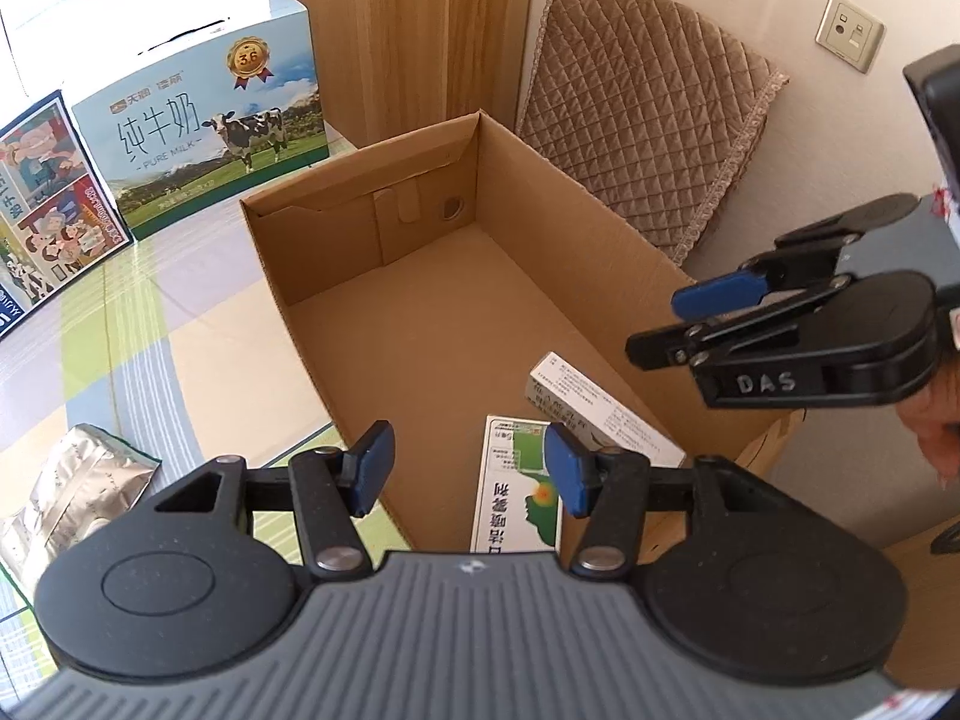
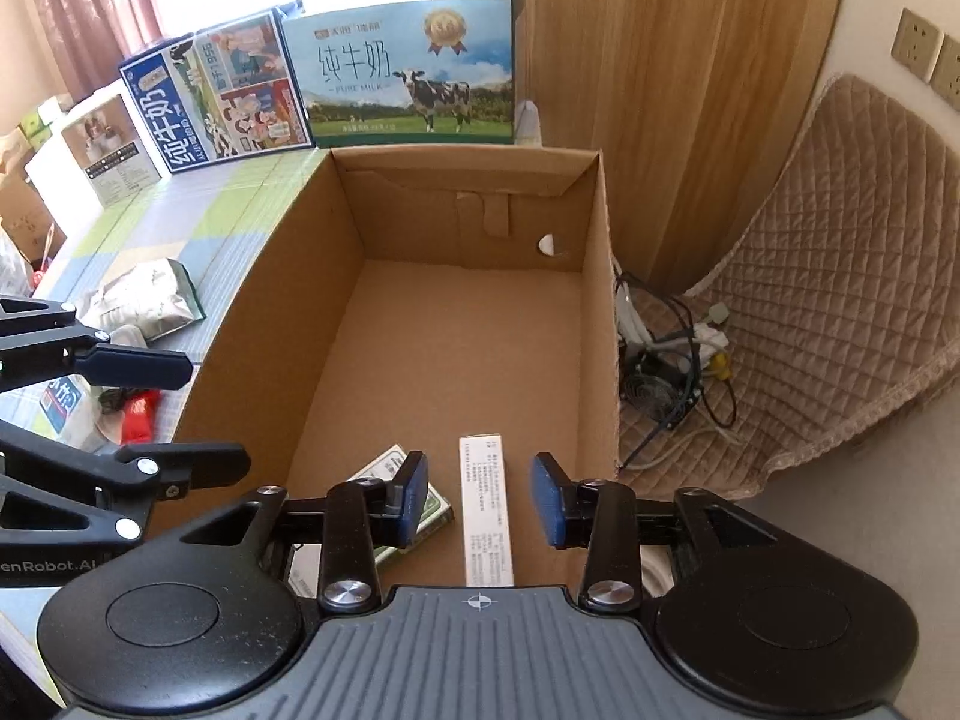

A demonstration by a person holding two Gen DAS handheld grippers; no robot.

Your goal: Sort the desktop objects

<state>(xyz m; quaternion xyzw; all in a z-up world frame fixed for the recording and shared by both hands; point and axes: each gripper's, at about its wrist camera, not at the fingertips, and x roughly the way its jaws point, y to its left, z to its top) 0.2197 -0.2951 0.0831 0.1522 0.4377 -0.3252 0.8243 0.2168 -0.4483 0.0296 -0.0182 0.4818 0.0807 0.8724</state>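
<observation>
Both grippers hover over the near end of an open cardboard box (image 2: 474, 324) on the bench (image 1: 180, 312). The left gripper (image 1: 471, 471) and the right gripper (image 2: 480, 498) each have their fingers spread wide, holding nothing. Two small cartons lie on the box floor: a green-and-white one (image 1: 516, 492) and a white one (image 2: 486, 510) beside it. A foil pouch (image 2: 150, 300) rests on the bench left of the box.

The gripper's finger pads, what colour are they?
Blue pads on black arms, clearest in the right wrist view.
</observation>
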